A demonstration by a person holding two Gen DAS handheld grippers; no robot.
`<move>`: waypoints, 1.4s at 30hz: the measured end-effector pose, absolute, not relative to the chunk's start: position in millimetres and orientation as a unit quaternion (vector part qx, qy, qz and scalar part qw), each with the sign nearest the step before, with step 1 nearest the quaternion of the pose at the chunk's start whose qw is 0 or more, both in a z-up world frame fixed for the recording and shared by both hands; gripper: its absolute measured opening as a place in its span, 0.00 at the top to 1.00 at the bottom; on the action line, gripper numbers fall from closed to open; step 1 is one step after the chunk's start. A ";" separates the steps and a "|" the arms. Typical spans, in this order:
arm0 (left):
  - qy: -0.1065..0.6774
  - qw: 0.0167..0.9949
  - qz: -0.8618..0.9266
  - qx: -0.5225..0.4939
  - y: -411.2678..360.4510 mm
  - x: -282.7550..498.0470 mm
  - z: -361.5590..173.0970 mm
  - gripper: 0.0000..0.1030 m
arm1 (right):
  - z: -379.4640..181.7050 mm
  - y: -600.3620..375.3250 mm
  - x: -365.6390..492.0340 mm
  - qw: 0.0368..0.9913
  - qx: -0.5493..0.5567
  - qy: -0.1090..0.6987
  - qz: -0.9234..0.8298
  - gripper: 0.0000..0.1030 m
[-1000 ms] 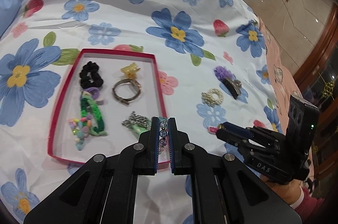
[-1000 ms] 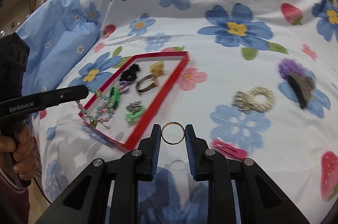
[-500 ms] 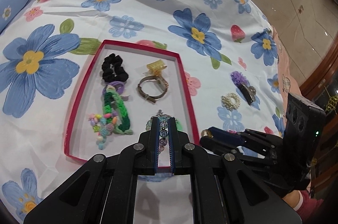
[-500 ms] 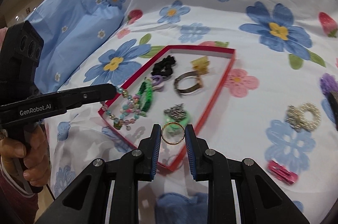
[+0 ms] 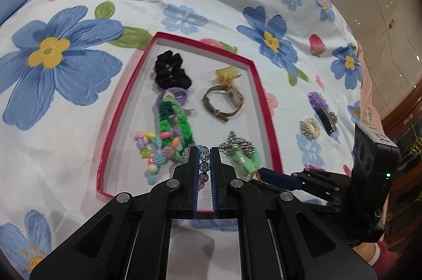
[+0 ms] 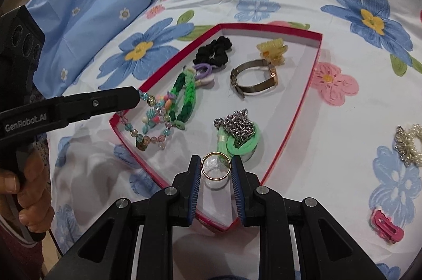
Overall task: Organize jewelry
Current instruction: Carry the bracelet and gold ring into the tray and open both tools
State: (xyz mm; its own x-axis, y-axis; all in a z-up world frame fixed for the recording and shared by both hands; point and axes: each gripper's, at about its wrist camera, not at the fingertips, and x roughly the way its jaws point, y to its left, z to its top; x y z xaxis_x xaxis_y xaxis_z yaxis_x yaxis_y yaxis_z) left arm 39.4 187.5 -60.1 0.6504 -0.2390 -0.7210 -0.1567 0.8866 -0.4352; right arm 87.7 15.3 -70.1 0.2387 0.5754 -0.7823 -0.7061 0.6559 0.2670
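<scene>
My left gripper (image 6: 138,95), marked "GenRobot.AI", pinches the beaded bracelet (image 6: 147,125) between nearly closed fingers; my right gripper (image 6: 215,166) clamps the gold ring (image 6: 215,166) over the red tray (image 6: 303,119).

The left gripper (image 5: 204,161) has its two fingers drawn nearly together, clamped on a bead necklace (image 5: 203,166) that hangs from the tips. In the right wrist view it reaches in from the left side, level, with a bare hand (image 6: 25,182) wrapped around its handle. The right gripper (image 6: 215,166) holds its fingers a little wider, pinching a gold ring (image 6: 215,165) between the blue pads (image 6: 195,182), pointing forward and downward.
</scene>
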 end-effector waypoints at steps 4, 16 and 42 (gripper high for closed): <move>0.424 0.872 -0.013 -0.244 195.3 39.9 -71.5 0.94 | -72.7 22.9 88.3 0.777 -0.098 0.469 0.409 0.77; 0.448 0.858 -0.003 -0.253 201.3 42.6 -95.7 0.94 | -76.7 30.3 93.1 0.770 -0.131 0.475 0.405 0.76; 0.448 0.858 0.014 -0.251 204.2 34.0 -86.9 0.78 | -74.5 30.2 87.7 0.776 -0.130 0.463 0.408 0.73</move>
State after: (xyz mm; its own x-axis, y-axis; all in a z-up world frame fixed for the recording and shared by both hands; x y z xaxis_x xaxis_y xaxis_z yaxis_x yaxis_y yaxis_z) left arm 34.0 204.2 -86.9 0.5984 -0.2007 -0.7757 -0.2483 0.8740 -0.4177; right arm 87.7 30.2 -74.5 0.2376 0.5136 -0.8245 -0.7540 0.6327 0.1768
